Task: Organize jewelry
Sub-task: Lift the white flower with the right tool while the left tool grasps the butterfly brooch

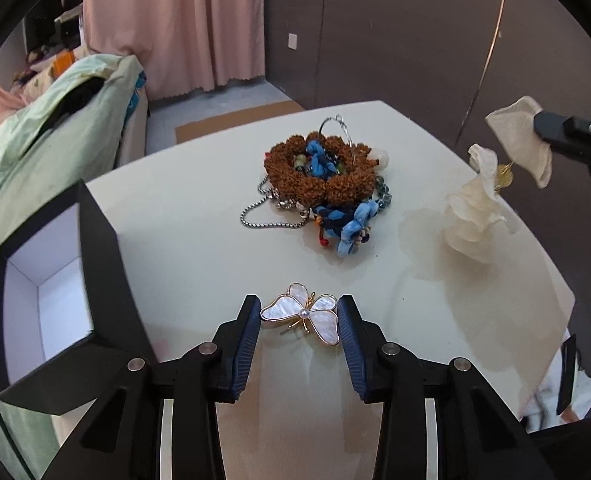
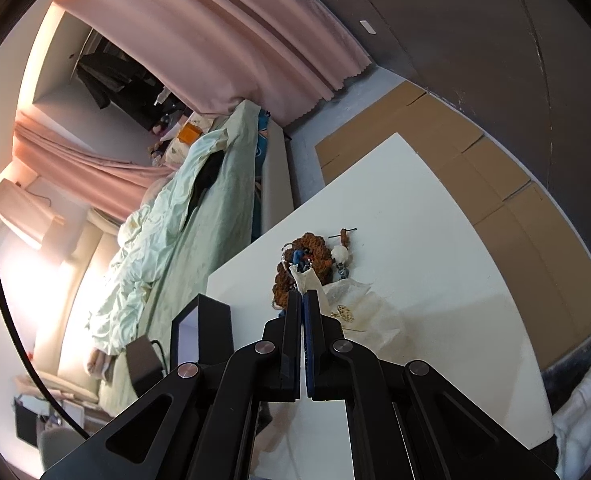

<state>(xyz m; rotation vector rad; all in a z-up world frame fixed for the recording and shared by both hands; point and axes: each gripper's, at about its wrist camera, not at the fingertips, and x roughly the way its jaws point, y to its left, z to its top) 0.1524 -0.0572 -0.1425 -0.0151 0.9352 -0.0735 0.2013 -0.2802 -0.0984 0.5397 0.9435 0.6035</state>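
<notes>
A mother-of-pearl butterfly brooch (image 1: 301, 314) with gold edging lies on the white table (image 1: 183, 248). My left gripper (image 1: 298, 312) has a blue pad against each wing tip. My right gripper (image 2: 304, 296) is shut on a petal of a cream fabric flower ornament (image 2: 304, 276). In the left wrist view that ornament (image 1: 475, 208) hangs from the right gripper (image 1: 537, 130) above the table's right side, a gold bead at its middle. A pile of jewelry (image 1: 323, 176) lies mid-table: a brown beaded bracelet, blue fabric flowers and a silver chain (image 1: 255, 216).
An open black box (image 1: 99, 264) with a white inside stands at the table's left edge, beside my left gripper. A bed with pale green bedding (image 1: 35, 140) lies beyond it. Pink curtains (image 1: 175, 20) and cardboard on the floor (image 2: 455, 152) are behind the table.
</notes>
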